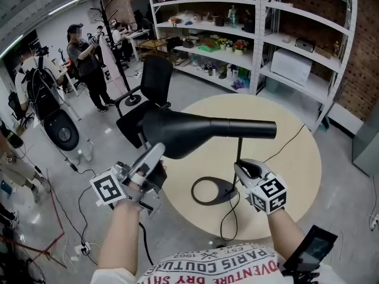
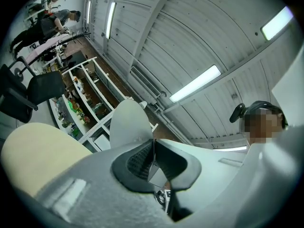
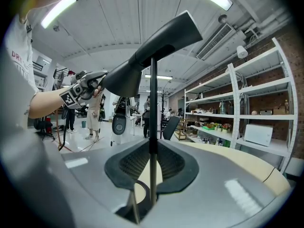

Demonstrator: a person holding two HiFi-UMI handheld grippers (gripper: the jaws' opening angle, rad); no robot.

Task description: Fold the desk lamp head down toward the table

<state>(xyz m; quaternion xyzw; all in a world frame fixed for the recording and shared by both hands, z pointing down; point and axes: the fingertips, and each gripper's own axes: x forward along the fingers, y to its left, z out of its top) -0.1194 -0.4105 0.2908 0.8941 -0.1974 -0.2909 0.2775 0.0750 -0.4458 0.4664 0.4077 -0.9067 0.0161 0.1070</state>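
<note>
Bright, even light from ceiling tubes; fisheye edges darken.

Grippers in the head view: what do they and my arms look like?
The left gripper and right gripper are pale grey plastic shells with black ribbed jaw pads, each carrying a white cube of black square markers. The forearms are bare; a white T-shirt with red lettering is worn.

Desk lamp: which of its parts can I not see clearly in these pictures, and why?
Joint between lamp head and pole: head view, the head covers it; right gripper view, only a dark silhouette.
Ring base: right gripper view, the right tool hides most of it.
Cable, far end: head view, it passes over the table edge.
</note>
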